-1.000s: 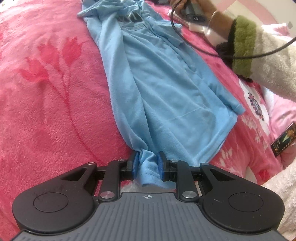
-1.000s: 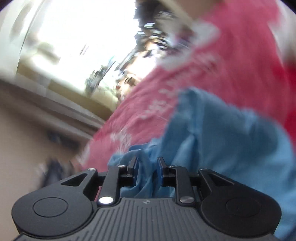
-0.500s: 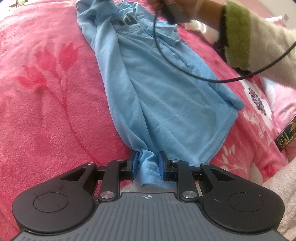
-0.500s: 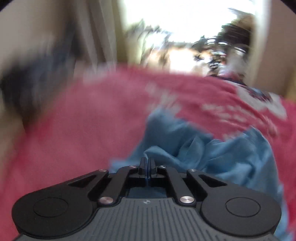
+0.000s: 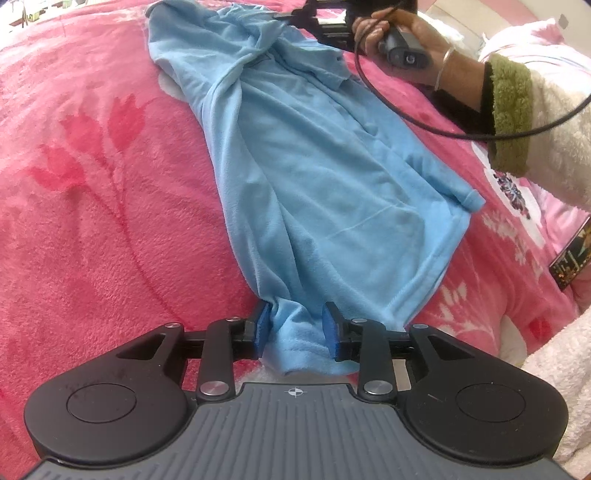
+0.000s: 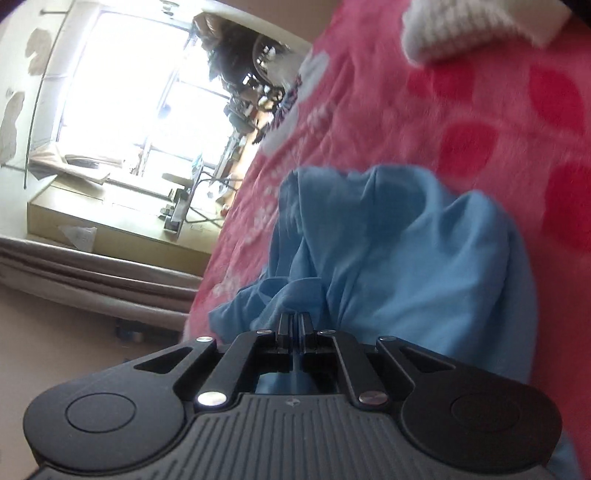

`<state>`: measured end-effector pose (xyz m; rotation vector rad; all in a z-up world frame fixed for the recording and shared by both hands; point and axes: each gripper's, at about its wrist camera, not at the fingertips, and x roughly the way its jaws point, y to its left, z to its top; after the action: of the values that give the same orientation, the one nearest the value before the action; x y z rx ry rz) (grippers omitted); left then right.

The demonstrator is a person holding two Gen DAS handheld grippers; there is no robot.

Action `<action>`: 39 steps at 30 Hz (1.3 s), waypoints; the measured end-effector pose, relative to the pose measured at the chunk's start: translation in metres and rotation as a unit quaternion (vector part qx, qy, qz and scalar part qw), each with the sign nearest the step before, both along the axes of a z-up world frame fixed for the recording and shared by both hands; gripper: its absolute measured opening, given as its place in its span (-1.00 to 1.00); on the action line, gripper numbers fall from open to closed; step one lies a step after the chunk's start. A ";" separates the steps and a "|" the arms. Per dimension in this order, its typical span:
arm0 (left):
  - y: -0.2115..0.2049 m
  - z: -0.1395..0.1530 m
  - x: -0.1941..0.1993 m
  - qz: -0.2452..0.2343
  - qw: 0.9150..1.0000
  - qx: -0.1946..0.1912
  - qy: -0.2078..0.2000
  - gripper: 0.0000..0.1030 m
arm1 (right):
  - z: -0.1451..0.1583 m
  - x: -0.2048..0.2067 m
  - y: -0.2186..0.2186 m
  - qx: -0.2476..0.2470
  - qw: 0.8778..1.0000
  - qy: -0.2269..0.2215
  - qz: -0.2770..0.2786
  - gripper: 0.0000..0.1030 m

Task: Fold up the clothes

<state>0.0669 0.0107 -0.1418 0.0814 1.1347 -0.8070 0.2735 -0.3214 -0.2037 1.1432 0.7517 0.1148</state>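
Blue shirt [image 5: 325,177] lies stretched lengthwise on the pink bed [image 5: 92,221], already narrowed along its length, a sleeve [image 5: 454,184] folded across the top. Its long axis runs straight from the left gripper [image 5: 295,328] at the hem to the right gripper [image 5: 325,22] at the collar end. Left fingers straddle bunched hem cloth, blue pads pressing both sides, so gripping. Right fingers are closed tight on a pinch of collar-end fabric in the right wrist view. The right hand [image 5: 402,33] reaches in from the far side, sleeve low, held just above the bed.
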 end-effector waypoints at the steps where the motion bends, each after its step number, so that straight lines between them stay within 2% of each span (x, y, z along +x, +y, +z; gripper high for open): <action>1: -0.001 0.000 -0.001 -0.001 1.000 0.001 -0.002 -0.39 | 0.002 0.003 0.003 -0.003 1.000 0.000 0.005 -0.83; 2: -0.001 0.000 -0.001 -0.001 1.000 0.002 -0.004 -0.39 | 0.004 0.007 0.007 -0.008 1.000 0.001 0.011 -0.61; 3: -0.002 0.000 -0.001 -0.001 1.000 0.003 -0.005 -0.39 | 0.005 0.010 0.010 -0.017 1.000 0.006 0.016 -0.28; 4: -0.003 -0.001 -0.001 0.001 1.000 0.002 -0.007 -0.39 | 0.006 0.013 0.013 -0.030 0.999 0.010 0.024 -0.19; 5: -0.004 -0.001 -0.002 0.002 1.000 0.002 -0.009 -0.40 | 0.006 0.016 0.017 -0.043 0.998 0.015 0.032 -0.19; 7: -0.005 -0.002 -0.003 0.004 1.000 0.001 -0.013 -0.40 | 0.007 0.022 0.024 -0.070 0.996 0.024 0.047 -0.26; 8: -0.005 -0.002 -0.004 0.005 1.000 0.001 -0.015 -0.40 | 0.009 0.025 0.030 -0.086 0.994 0.026 0.057 -0.46; 9: -0.006 -0.002 -0.004 0.008 1.000 0.000 -0.015 -0.40 | 0.013 0.029 0.036 -0.105 0.992 0.025 0.068 -0.78; 11: -0.006 -0.003 -0.003 0.015 1.000 -0.005 -0.012 -0.42 | 0.026 0.032 0.048 -0.138 0.987 0.013 0.083 -0.84; 13: -0.003 -0.004 -0.002 0.025 1.000 -0.012 -0.004 -0.44 | 0.047 0.037 0.060 -0.152 0.984 -0.016 0.094 -0.85; 18: 0.007 -0.002 -0.005 0.038 0.999 -0.025 0.006 -0.47 | 0.092 0.083 0.120 -0.114 0.977 -0.082 0.159 -0.85; 21: 0.015 -0.001 -0.010 0.045 0.998 -0.031 0.009 -0.47 | 0.113 0.115 0.193 -0.087 0.958 -0.116 0.245 -0.85; 23: 0.021 -0.001 -0.012 0.055 0.998 -0.034 0.011 -0.47 | 0.119 0.128 0.249 -0.087 0.938 -0.139 0.306 -0.85; 26: 0.028 -0.001 -0.016 0.064 0.997 -0.035 0.017 -0.47 | 0.109 0.134 0.324 -0.118 0.903 -0.167 0.378 -0.85; 28: 0.031 -0.001 -0.019 0.067 0.997 -0.031 0.019 -0.47 | 0.084 0.134 0.357 -0.141 0.890 -0.156 0.405 -0.80; 33: 0.039 -0.005 -0.020 0.080 0.996 -0.037 0.030 -0.46 | 0.094 0.122 0.330 -0.144 0.895 -0.150 0.395 -0.71; 34: 0.040 -0.005 -0.020 0.081 0.995 -0.038 0.034 -0.43 | 0.096 0.119 0.324 -0.145 0.896 -0.148 0.393 -0.64; 36: 0.042 -0.004 -0.018 0.080 0.995 -0.040 0.038 -0.41 | 0.099 0.114 0.313 -0.146 0.898 -0.145 0.389 -0.28; 39: 0.044 -0.004 -0.016 0.077 0.995 -0.041 0.048 -0.39 | 0.105 0.107 0.296 -0.148 0.901 -0.141 0.383 -0.20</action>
<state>0.0507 0.0544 -0.1462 -0.1133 1.1817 -0.7253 0.3802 -0.0251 -0.0986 0.4724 0.8850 0.7865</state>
